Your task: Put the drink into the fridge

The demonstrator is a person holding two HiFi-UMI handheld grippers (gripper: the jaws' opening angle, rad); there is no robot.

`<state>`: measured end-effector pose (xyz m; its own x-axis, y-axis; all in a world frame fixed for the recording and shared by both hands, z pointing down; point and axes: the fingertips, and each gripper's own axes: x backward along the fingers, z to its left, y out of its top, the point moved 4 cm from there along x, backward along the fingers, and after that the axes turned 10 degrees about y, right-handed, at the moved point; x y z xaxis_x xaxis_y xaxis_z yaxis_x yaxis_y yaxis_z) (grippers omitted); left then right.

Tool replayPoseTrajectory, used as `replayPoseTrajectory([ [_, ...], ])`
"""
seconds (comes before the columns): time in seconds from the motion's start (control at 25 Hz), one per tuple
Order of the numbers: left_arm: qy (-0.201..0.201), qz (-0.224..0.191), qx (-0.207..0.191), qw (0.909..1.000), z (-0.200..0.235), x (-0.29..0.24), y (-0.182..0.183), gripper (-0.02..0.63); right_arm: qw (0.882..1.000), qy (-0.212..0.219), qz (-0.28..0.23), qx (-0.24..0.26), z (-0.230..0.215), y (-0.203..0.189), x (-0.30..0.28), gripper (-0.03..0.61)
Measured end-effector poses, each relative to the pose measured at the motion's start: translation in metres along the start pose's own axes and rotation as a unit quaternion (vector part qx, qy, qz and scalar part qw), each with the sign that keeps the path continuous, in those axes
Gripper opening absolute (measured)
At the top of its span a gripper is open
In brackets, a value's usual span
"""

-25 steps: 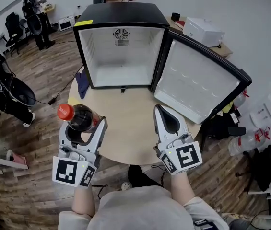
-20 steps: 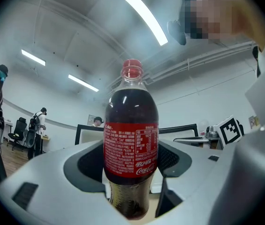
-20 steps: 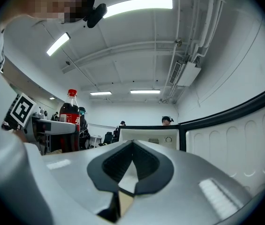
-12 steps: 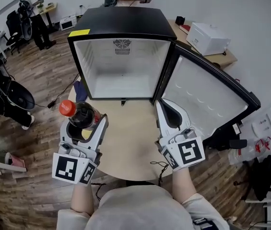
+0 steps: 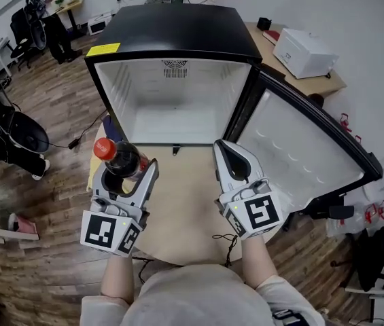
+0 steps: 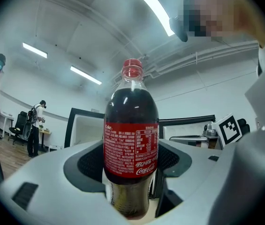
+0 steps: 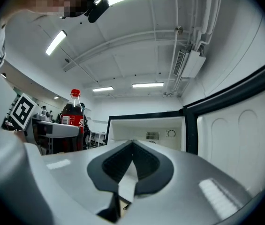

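Left gripper (image 5: 128, 170): jaws clamp upright bottle (image 5: 117, 157) | open fridge (image 5: 171, 26) straight ahead of jaws | right gripper (image 5: 226, 153): jaws pressed together, empty.

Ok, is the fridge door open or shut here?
Open. In the head view the fridge door is swung wide to the right, and the fridge shows its bare white inside.
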<state>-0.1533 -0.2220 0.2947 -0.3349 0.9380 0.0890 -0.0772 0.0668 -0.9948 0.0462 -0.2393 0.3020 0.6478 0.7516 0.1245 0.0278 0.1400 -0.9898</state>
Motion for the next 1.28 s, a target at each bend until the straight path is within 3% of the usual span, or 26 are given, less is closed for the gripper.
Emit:
replayPoseTrajectory([
  [0.8,0.034,0.047,0.0,0.9983,0.034,-0.119,-0.104,0.316,0.996,0.016,0.054,-0.068,-0.048,-0.093,-0.055,0.011],
  [1.28,0.038,0.073,0.001,0.9966,0.042,-0.181,-0.155,0.316,0.993,0.026,0.082,-0.086,-0.062,-0.125,-0.063,0.011],
])
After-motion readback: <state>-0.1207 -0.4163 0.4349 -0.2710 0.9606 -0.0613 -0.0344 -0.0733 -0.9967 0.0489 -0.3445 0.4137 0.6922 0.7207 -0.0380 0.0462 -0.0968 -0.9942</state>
